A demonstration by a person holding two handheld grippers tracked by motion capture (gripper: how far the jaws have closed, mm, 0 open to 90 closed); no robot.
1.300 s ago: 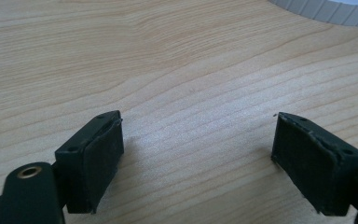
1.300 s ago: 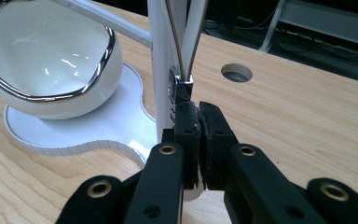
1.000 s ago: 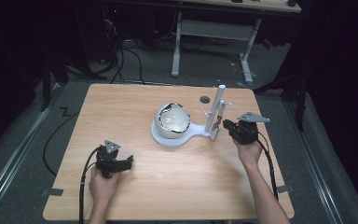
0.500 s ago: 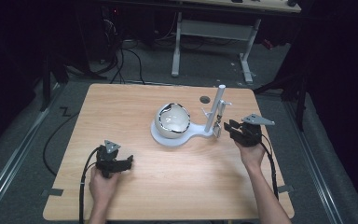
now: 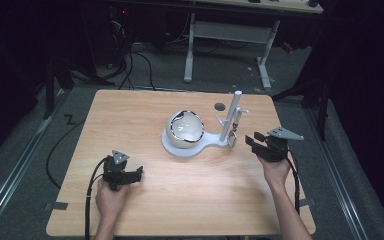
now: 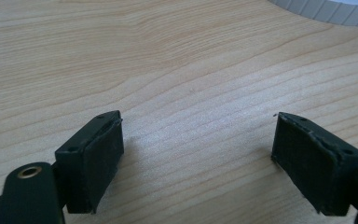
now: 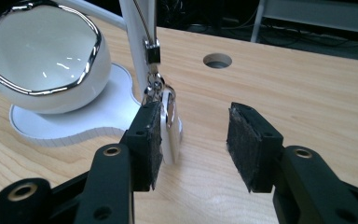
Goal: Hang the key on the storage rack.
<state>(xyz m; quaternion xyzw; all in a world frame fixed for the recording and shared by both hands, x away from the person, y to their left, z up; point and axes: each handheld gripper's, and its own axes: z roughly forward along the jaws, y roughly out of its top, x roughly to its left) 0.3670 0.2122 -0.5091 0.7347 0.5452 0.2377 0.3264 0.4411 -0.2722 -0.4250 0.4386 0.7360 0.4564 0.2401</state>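
Note:
A white stand (image 5: pixel 172 148) sits mid-table and carries a white egg-shaped bowl (image 5: pixel 185 129) with a chrome rim. From its upright post (image 5: pixel 234 112) a small white tag (image 5: pixel 231 138) hangs on a chain. My right gripper (image 5: pixel 251 142) is just right of the post and open; its jaws have just been opening. In the right gripper view the tag (image 7: pixel 171 126) hangs by the left pad (image 7: pixel 151 140) of the right gripper (image 7: pixel 193 140), with neither pad pressing on it. My left gripper (image 5: pixel 139 172) rests open at the front left, and bare wood lies between the jaws of the left gripper (image 6: pixel 198 149).
A round cable hole (image 5: pixel 220 106) pierces the wooden table (image 5: pixel 130 115) behind the post. The stand's ribbed edge (image 6: pixel 326 9) lies ahead of the left gripper. Dark floor, cables and a desk frame (image 5: pixel 227 32) lie beyond the far edge.
My right gripper has drawn back to the right from the post and its jaws have spread apart. The tag stays hanging on the stand. The left gripper has not moved.

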